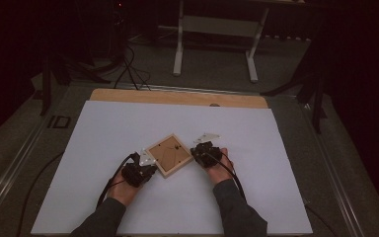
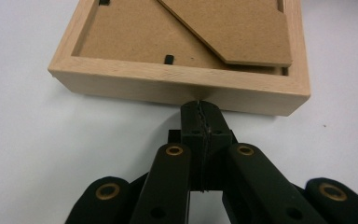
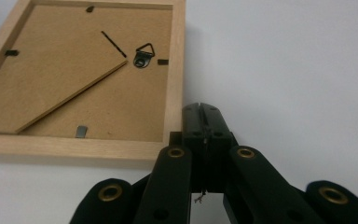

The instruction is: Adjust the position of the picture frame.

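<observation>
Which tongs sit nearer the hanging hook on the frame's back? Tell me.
Right. The right tongs, shut, rest beside the picture frame edge nearest the black hanging hook. The left tongs, shut, butt the opposite side's wooden edge, farther from the hook.

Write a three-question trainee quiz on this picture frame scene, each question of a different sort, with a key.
1. True or false: the wooden picture frame lies back side up on the white sheet.
2. The left gripper is: A open, B shut on the frame, C shut with nothing between its jaws.
3. Which frame part does the right gripper sit beside?

Key: 1 true. 2 C; its tip meets the frame's outer side. 3 The outer edge near a corner, jaws shut.
</observation>
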`<control>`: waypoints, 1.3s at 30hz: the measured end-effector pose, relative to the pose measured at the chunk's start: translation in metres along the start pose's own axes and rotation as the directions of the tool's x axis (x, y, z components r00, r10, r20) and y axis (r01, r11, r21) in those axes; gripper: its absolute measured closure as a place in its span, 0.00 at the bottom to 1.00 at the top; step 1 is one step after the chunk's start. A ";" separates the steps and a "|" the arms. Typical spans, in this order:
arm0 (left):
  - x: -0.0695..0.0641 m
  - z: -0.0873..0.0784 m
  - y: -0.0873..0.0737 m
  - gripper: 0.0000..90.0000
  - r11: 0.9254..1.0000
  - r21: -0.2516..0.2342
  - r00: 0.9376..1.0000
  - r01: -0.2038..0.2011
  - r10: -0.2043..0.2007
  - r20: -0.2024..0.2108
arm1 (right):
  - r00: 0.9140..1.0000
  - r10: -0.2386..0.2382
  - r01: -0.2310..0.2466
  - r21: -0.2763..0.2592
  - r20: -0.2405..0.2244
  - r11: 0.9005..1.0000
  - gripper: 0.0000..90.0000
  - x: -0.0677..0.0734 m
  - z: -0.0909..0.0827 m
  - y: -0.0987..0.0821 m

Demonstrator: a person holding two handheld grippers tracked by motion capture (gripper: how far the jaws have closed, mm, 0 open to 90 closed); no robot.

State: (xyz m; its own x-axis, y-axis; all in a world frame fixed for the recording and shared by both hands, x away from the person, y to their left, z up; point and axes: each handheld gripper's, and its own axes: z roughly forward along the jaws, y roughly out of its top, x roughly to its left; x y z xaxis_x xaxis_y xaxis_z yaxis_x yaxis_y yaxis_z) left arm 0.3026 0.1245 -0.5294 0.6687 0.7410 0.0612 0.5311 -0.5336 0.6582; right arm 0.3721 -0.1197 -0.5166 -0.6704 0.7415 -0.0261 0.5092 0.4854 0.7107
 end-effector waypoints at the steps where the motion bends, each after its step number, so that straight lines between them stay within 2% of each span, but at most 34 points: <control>1: -0.001 0.000 0.000 1.00 1.000 -0.002 1.000 -0.003 0.003 -0.003 | 1.000 0.003 -0.003 -0.002 0.000 1.000 1.00 0.000 -0.001 -0.001; 8: 0.000 0.004 0.004 1.00 1.000 -0.007 1.000 0.006 -0.006 -0.004 | 1.000 -0.005 0.005 -0.002 0.001 1.000 1.00 0.000 -0.010 -0.009; 13: 0.004 0.010 0.009 1.00 0.999 -0.020 1.000 0.028 -0.028 -0.010 | 1.000 -0.018 0.018 -0.003 -0.002 1.000 1.00 0.000 -0.017 -0.017; 17: 0.006 0.012 0.009 1.00 0.998 -0.031 0.999 0.046 -0.046 0.006 | 1.000 -0.018 0.018 -0.013 -0.005 1.000 1.00 0.001 -0.020 -0.021; 24: 0.005 0.006 0.005 1.00 1.000 -0.019 0.999 0.018 -0.017 0.031 | 0.998 -0.053 0.052 -0.026 -0.019 0.998 1.00 0.009 -0.028 -0.031; 27: 0.004 0.004 0.004 1.00 1.000 -0.014 0.999 0.014 -0.013 0.033 | 0.999 -0.045 0.044 -0.032 -0.025 0.998 1.00 0.010 -0.029 -0.034; 39: 0.009 0.003 0.002 1.00 0.999 -0.021 0.999 0.030 -0.029 0.016 | 0.997 -0.057 0.055 -0.039 -0.044 0.998 1.00 0.018 -0.031 -0.037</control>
State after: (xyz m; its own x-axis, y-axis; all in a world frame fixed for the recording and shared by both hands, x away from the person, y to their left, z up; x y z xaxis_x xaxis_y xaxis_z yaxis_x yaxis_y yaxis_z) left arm 0.3119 0.1286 -0.5298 0.6609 0.7499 0.0301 0.5395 -0.5025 0.6755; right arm 0.3242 -0.1390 -0.5215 -0.7215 0.6915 -0.0352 0.4501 0.5071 0.7350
